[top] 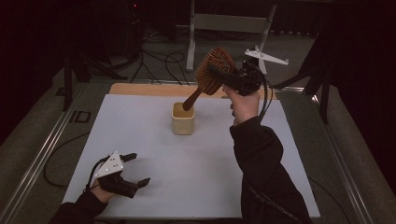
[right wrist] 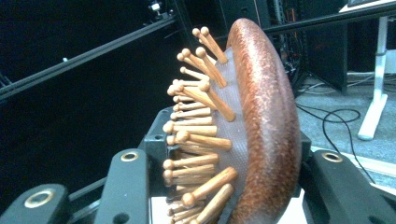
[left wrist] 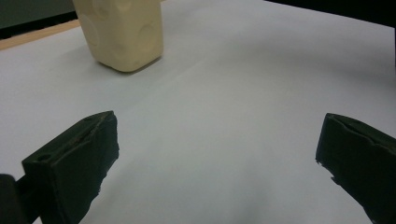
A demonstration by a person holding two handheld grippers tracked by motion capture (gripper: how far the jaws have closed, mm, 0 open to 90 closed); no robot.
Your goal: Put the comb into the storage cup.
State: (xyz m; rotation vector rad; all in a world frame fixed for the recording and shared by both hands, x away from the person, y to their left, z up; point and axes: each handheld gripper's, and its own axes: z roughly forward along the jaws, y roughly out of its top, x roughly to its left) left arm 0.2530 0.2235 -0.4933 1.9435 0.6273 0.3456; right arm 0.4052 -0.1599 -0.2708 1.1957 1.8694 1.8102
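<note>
Hairbrush [top: 213,71] | brown wood, peg bristles | tilted | handle over cup [top: 183,122]

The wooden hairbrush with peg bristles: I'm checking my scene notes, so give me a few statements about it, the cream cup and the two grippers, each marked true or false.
1. The right gripper is clamped on the head of the wooden hairbrush with peg bristles. True.
2. The brush lies flat on the white table sheet. False: it is held up in the air, handle slanting down toward the square cream cup.
3. The left gripper holds the cup. False: its jaws are open and empty, low over the sheet near the front left.
4. The cup stands upright on the sheet. True.
5. The bristles are black plastic. False: they are wooden pegs with rounded tips.
</note>
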